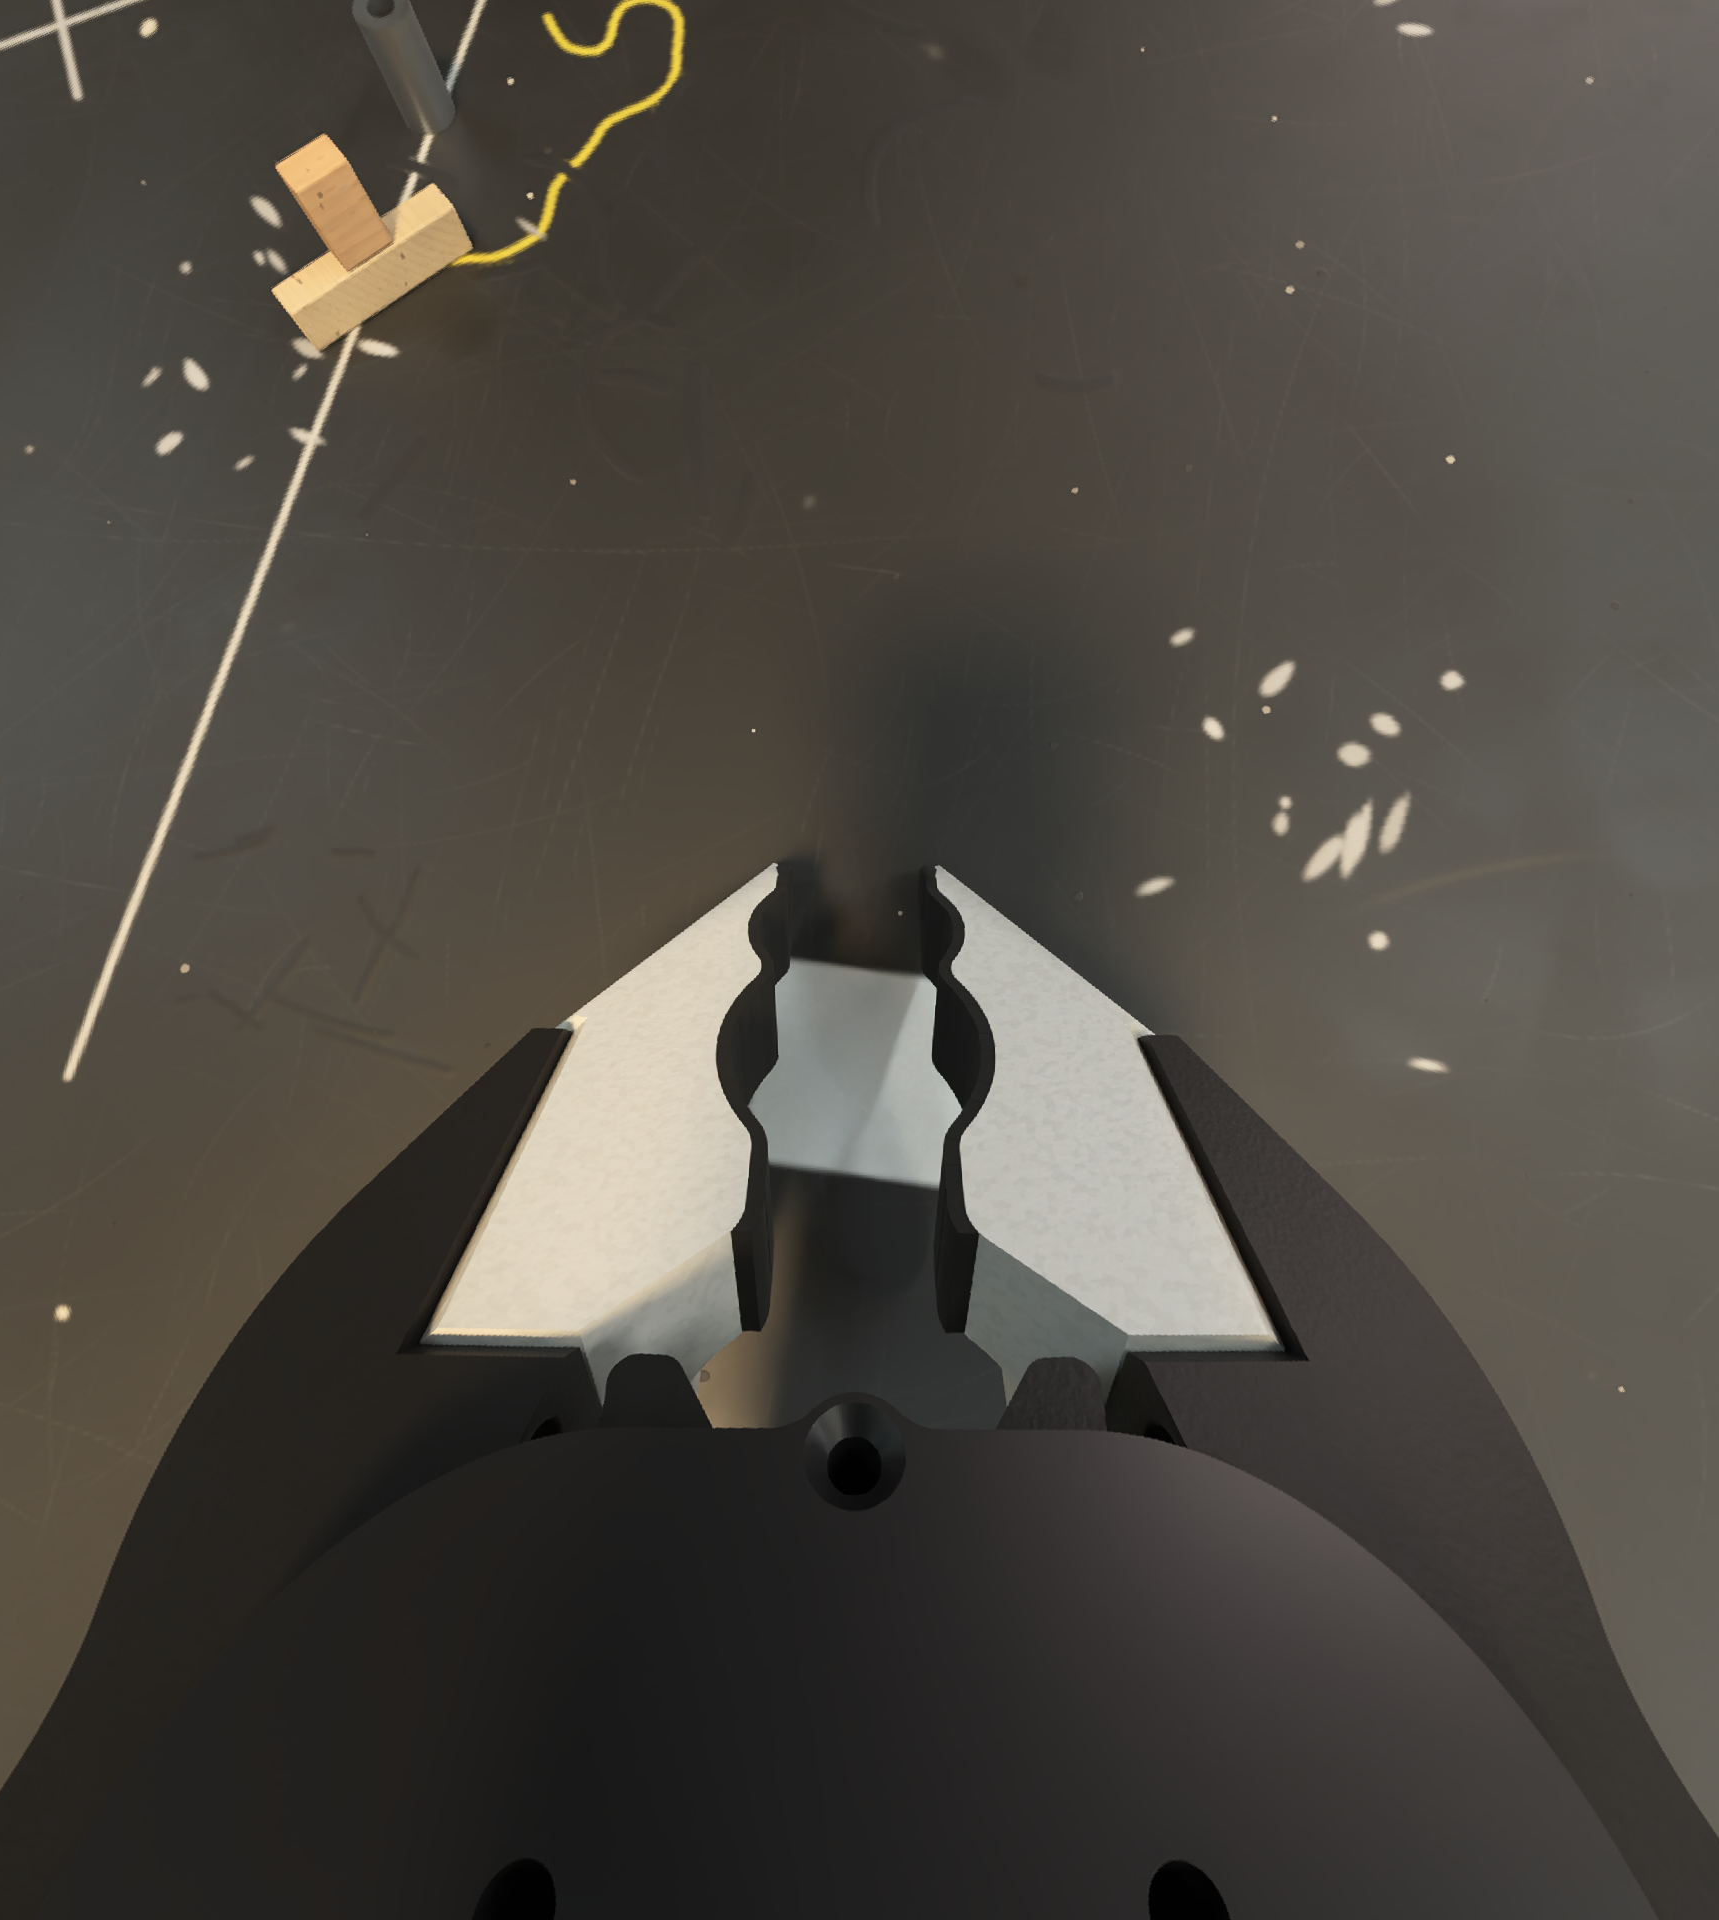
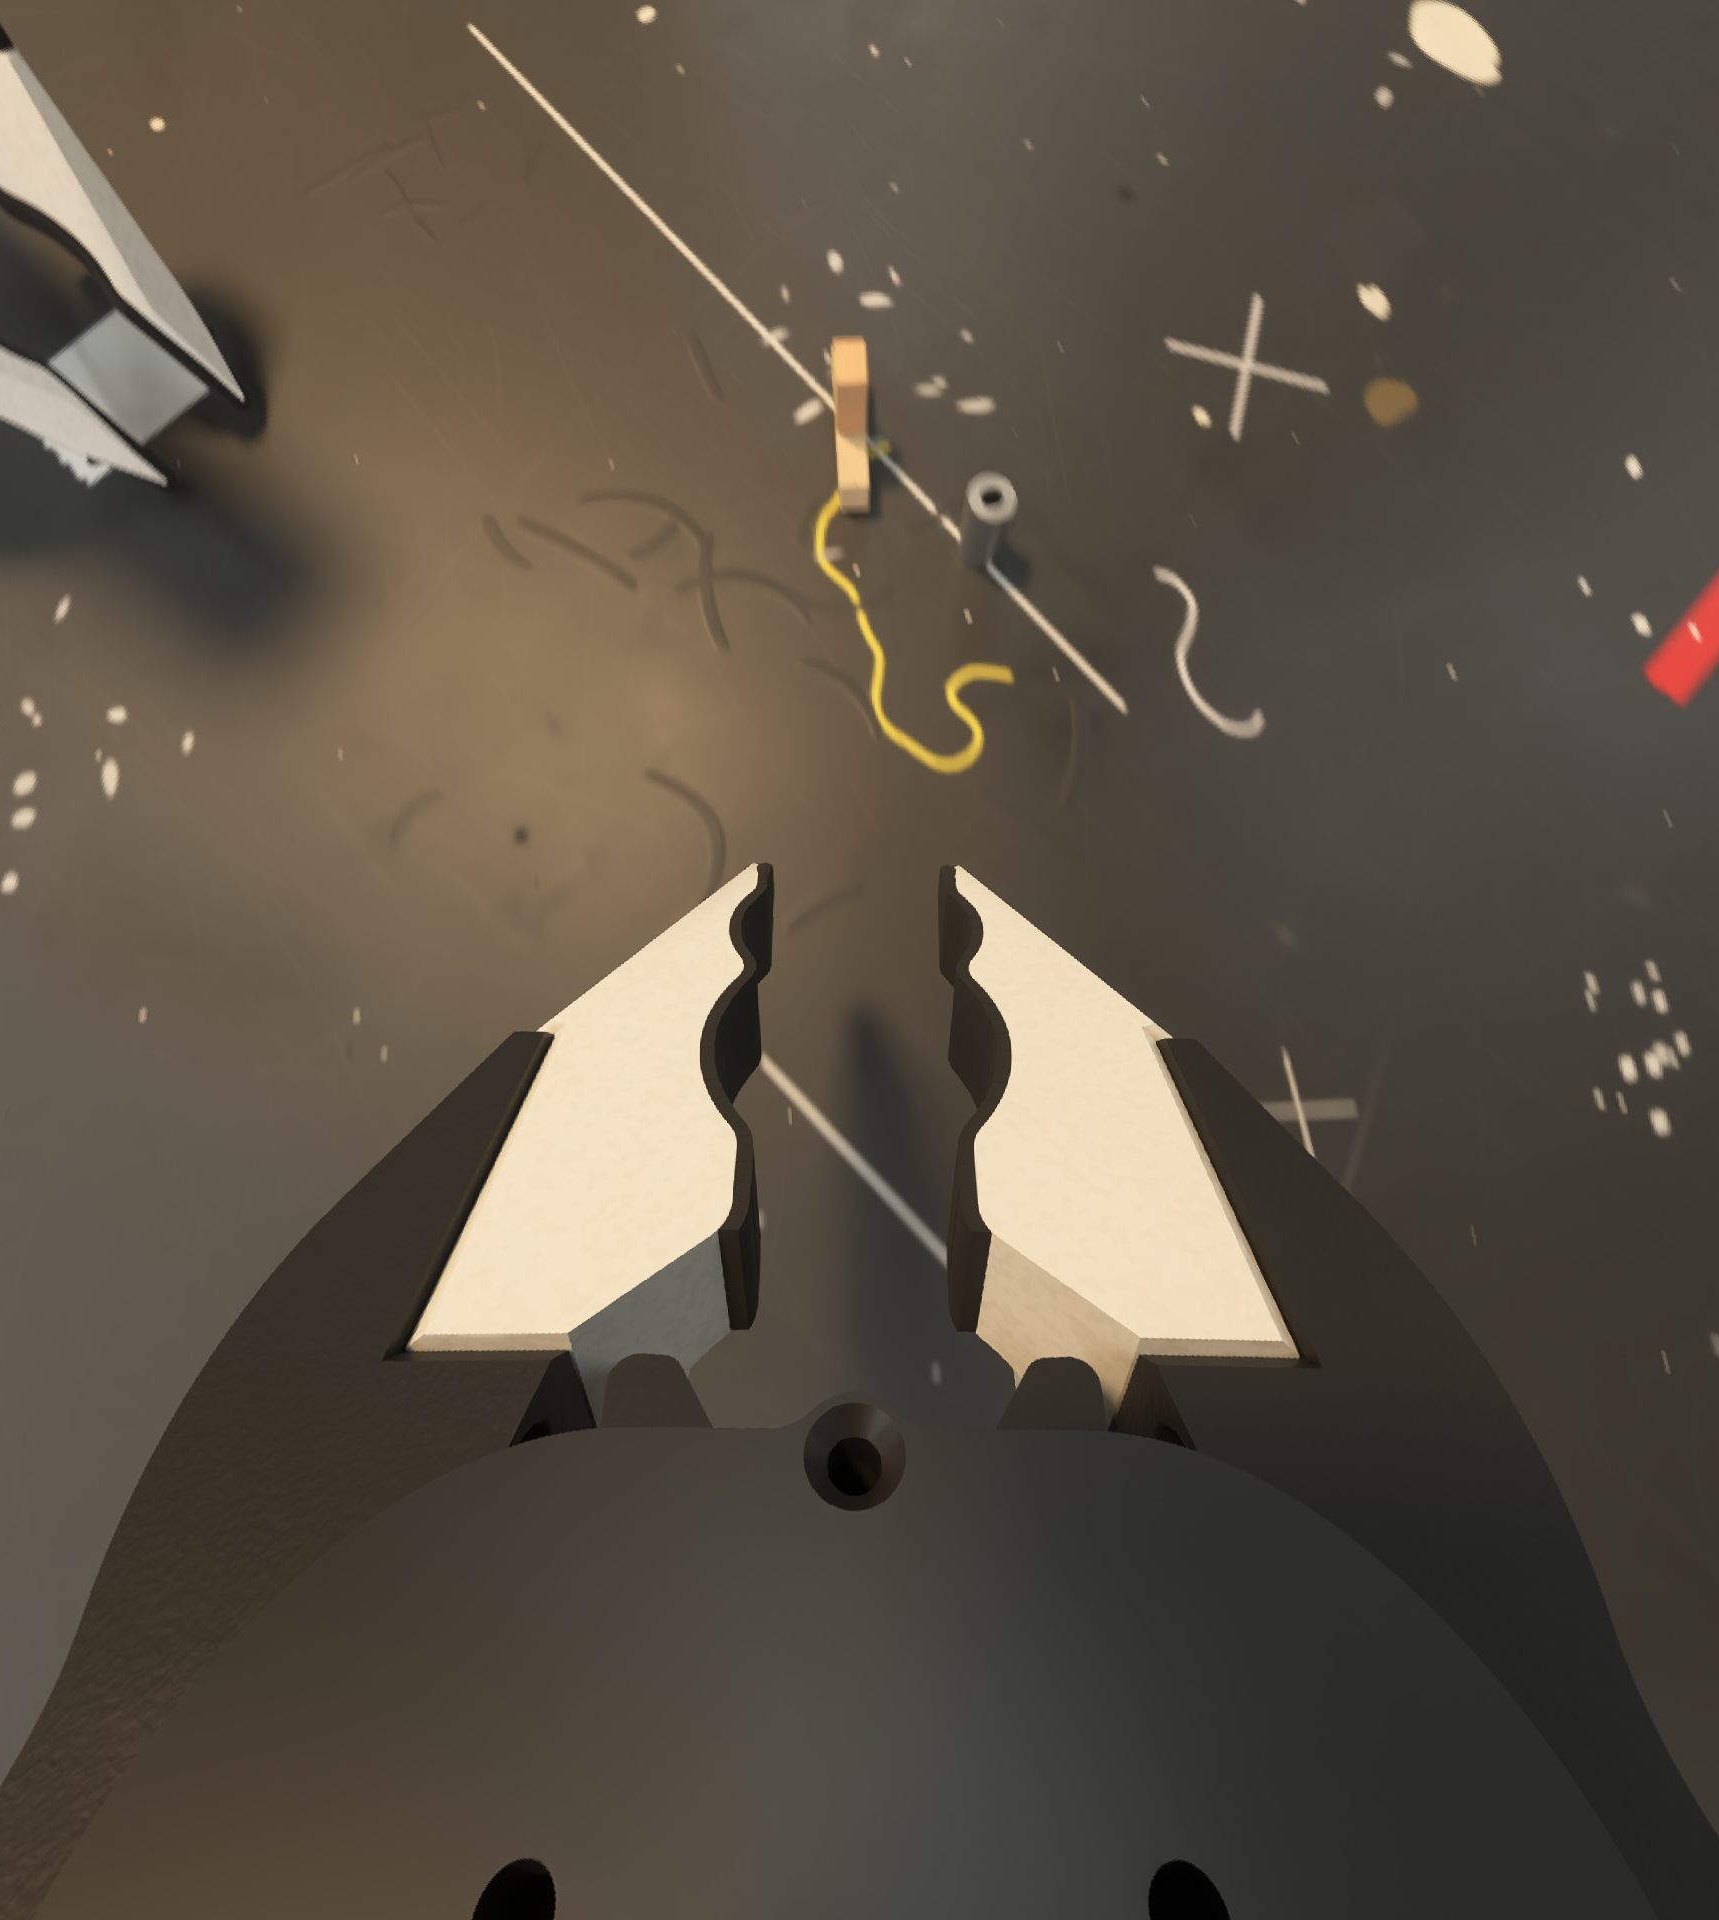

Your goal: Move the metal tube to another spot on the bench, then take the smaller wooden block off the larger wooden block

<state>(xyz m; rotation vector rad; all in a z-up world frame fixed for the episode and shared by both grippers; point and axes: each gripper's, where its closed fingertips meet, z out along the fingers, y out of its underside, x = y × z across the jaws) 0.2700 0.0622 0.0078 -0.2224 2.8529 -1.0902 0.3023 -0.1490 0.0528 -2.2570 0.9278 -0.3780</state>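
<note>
We see a dim bench (image 1: 1250, 416) under soft overhead light, warmer at centre, darker toward the edges. Blurred shadows pool beneath both grippers. Wide-angle stretch smears the far specks; nearer detail stays sharp, without glare.

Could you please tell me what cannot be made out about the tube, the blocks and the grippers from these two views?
- Metal tube: left wrist view, its top is cut by the upper edge; in the right wrist view it is small.
- Larger wooden block: right wrist view shows it only end-on, so the smaller wooden block cannot be told apart there.
- Left gripper: in the right wrist view, cut off by the left edge.
- Right gripper: absent from the left wrist view.
</note>
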